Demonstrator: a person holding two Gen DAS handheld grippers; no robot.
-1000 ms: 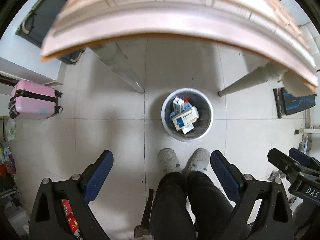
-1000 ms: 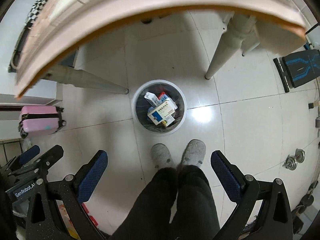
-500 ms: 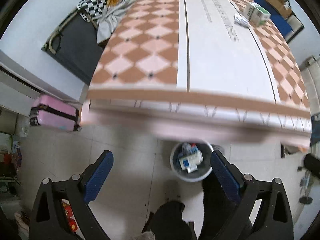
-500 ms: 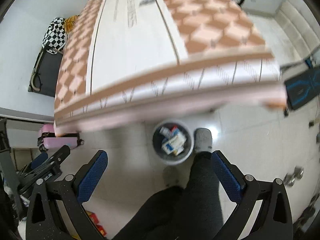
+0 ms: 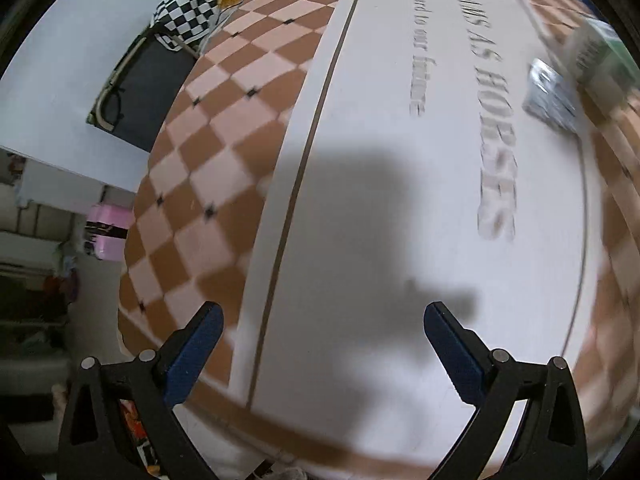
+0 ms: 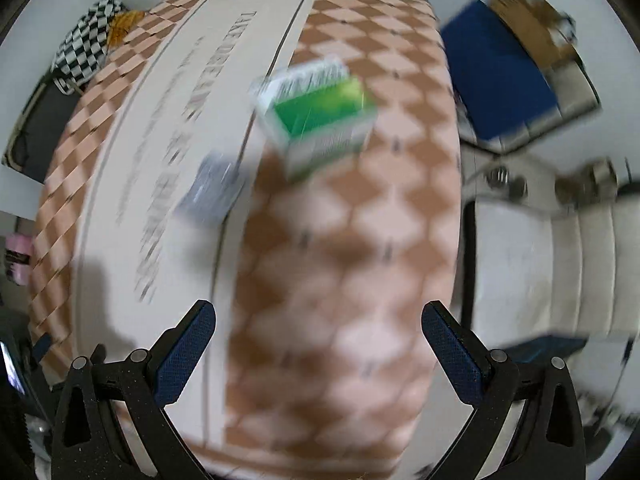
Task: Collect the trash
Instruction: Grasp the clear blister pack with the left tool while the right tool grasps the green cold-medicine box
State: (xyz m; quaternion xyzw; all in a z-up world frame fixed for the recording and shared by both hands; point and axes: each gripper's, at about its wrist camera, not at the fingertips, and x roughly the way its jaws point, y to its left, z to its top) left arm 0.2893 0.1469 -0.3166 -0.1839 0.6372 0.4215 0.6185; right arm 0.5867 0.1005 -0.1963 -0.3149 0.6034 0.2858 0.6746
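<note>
A green and white box (image 6: 316,114) lies on the checked tablecloth of the table (image 6: 340,260), blurred by motion. A silvery blister pack (image 6: 212,188) lies just to its left on the white middle strip. In the left wrist view the same blister pack (image 5: 550,94) and green box (image 5: 600,56) sit at the far right. My left gripper (image 5: 322,348) is open over the table's near end, nothing between its fingers. My right gripper (image 6: 318,348) is open too, above the checked cloth, short of the box.
A black and white checked cloth (image 5: 192,12) lies on a dark cot left of the table. A pink suitcase (image 5: 108,232) stands on the floor at left. A blue cushion (image 6: 496,72) and a white seat (image 6: 560,264) are to the right.
Both grippers have swung up from the floor and the waste bin to above the tabletop. The bin and the person's legs have dropped out of sight. The box and blister pack are much nearer.
</note>
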